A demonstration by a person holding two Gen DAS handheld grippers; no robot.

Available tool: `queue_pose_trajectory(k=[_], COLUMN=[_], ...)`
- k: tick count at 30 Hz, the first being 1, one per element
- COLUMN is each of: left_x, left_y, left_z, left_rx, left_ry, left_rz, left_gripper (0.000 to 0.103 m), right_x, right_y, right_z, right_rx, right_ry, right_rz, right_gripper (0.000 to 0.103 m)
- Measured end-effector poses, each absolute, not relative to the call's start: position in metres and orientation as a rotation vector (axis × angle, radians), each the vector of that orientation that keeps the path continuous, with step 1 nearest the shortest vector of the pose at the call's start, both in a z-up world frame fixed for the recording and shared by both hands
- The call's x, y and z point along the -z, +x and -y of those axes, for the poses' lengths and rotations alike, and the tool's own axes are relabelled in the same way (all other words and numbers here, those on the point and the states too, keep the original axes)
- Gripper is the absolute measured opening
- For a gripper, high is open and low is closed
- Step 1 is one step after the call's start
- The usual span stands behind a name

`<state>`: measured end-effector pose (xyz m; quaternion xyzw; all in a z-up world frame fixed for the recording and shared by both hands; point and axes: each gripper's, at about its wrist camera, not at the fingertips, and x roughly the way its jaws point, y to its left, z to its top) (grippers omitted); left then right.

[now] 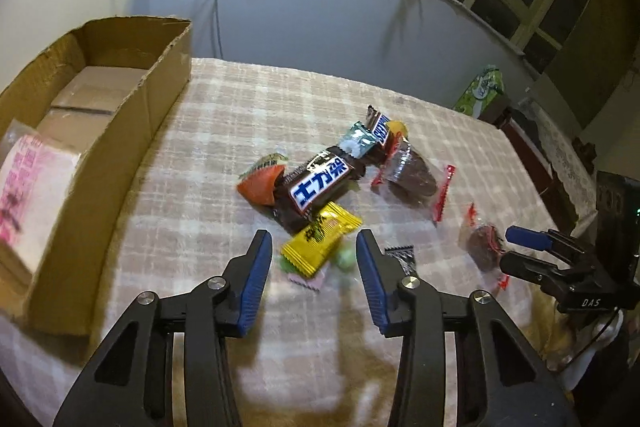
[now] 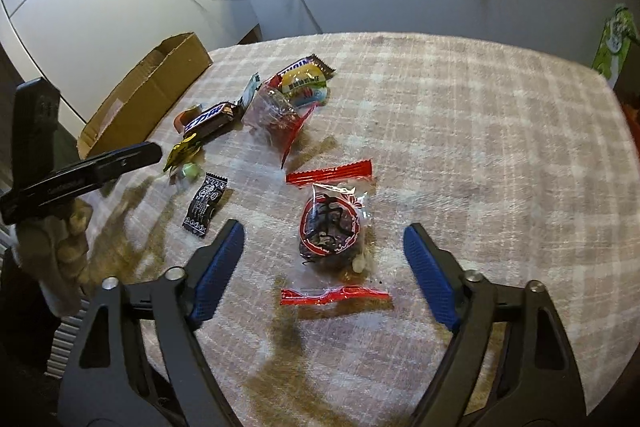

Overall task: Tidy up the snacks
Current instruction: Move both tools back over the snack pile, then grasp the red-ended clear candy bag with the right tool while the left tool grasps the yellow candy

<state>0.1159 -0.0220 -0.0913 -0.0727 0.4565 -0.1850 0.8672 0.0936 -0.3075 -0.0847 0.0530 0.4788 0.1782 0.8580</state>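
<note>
A: Snacks (image 1: 320, 183) lie mid-table, beside the box (image 1: 132, 131); bare cloth (image 2: 480, 131) stretches rightward to the edge.
B: Left gripper (image 1: 314, 247) gapes over the yellow candy (image 1: 320, 245); right gripper (image 2: 324, 239) spreads around the plum pack (image 2: 332, 231).

Pink-and-cream plaid tablecloth (image 2: 460, 131), brown cardboard box (image 1: 132, 131), yellow candy wrapper (image 1: 318, 245) at the pile's 6 o'clock, blue gripper pads (image 1: 256, 279)

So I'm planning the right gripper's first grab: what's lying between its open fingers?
In the right wrist view, one clear red-ended packet with a dark snack lies between the right gripper fingers, untouched, on the plaid cloth.
</note>
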Motion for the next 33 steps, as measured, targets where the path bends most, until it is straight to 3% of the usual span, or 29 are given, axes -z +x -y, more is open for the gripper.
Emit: queue_pose_trajectory(k=[3,7,9,18,24,30,33], left_x=[0.095,0.102,0.104,0.107,0.106,0.105,0.105], left_y=[0.124,0.132,0.133,0.133,0.133,0.132,0.135], left_z=[0.025,0.031,0.033,0.036,0.032,0.035,0.039], left_rx=[0.394,0.412,0.418,0.412,0.402,0.404,0.398], left_ry=[-0.124,-0.11,-0.107,-0.09,-0.108,-0.081,-0.07], left_rz=[-0.977,-1.004,-1.013,-1.002,-0.987,-0.967,-0.965], left_gripper=[0.041,0.041,0.041,0.015,0.007,0.008,0.015], right_x=[0.09,0.096,0.099,0.101,0.103,0.103,0.102], right_y=[0.098,0.103,0.104,0.106,0.108,0.109,0.108], right_z=[0.307,0.305,0.304,0.3,0.303,0.304,0.303], right_rx=[-0.393,-0.407,-0.411,-0.399,-0.376,-0.372,-0.369], right_ry=[0.124,0.127,0.132,0.105,0.106,0.107,0.099], right_rz=[-1.026,-1.05,-1.06,-1.072,-1.077,-1.079,-1.077], right_gripper=[0.08,0.068,0.067,0.062,0.044,0.043,0.043])
